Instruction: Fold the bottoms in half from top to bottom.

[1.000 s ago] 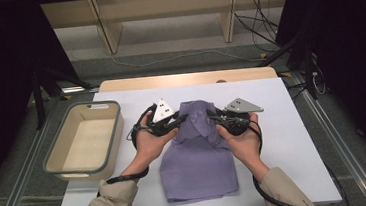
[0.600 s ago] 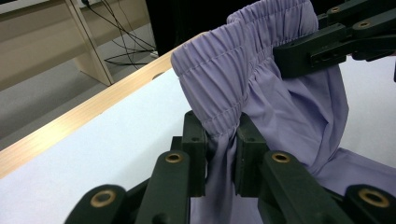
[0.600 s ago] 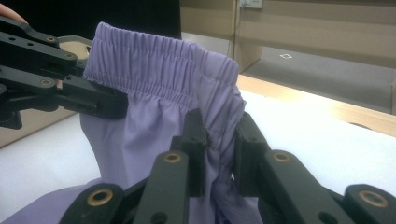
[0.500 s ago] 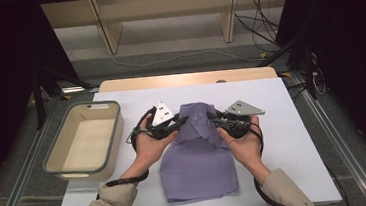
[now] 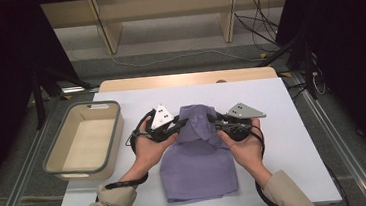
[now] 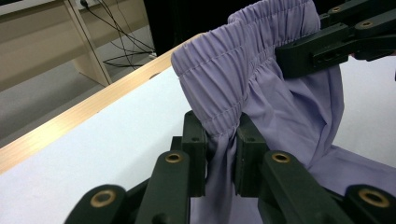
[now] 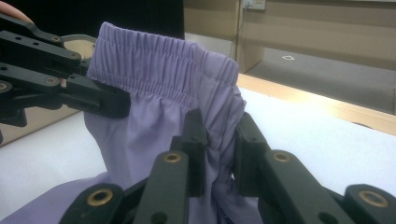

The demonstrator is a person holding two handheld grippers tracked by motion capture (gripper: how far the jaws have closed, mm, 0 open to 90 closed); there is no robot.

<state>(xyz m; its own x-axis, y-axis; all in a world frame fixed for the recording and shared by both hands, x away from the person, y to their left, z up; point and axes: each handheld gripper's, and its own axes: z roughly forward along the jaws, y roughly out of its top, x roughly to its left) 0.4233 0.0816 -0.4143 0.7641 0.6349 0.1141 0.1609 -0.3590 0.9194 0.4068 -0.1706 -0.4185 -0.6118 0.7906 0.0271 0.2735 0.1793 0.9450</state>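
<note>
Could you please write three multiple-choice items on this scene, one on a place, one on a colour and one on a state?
1. Where does the bin stand relative to the garment in the high view?
A. to its left
B. to its right
C. on top of it

2. What colour is the garment?
A. red
B. purple
C. green

3. How is the garment's waistband held?
A. lying flat, untouched
B. pinched by one gripper
C. pinched by both grippers, lifted off the table

Answers: 1 A, the bin sits at the table's left edge. 2 B, the cloth is purple throughout. 3 C, the left gripper and the right gripper each clamp the elastic edge.
</note>
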